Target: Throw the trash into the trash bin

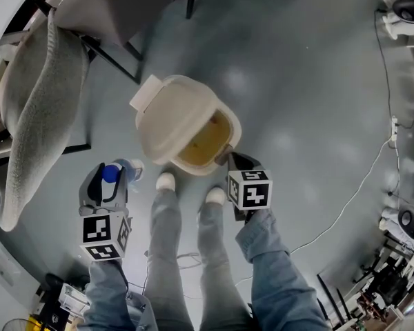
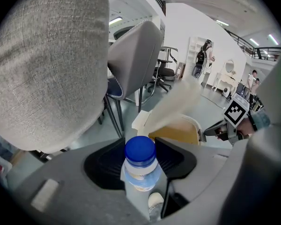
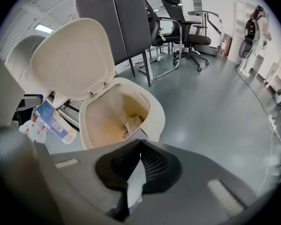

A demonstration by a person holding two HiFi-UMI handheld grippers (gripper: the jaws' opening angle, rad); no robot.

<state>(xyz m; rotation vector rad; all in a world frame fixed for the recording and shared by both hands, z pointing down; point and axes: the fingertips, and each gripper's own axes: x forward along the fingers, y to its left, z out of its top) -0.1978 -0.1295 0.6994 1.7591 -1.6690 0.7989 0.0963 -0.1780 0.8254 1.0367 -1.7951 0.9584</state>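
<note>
Currently bottle (image 2: 141, 172) is grasped near top by left claw (image 2: 139, 149); judged light, smooth, crushable, stiff neck safest hold. Right claw (image 3: 140, 141) clenched, empty, near open trash bin (image 3: 157, 120) rim.

No wording is legible; the bottle (image 3: 50, 120) bears a blue label too blurred to read.
</note>
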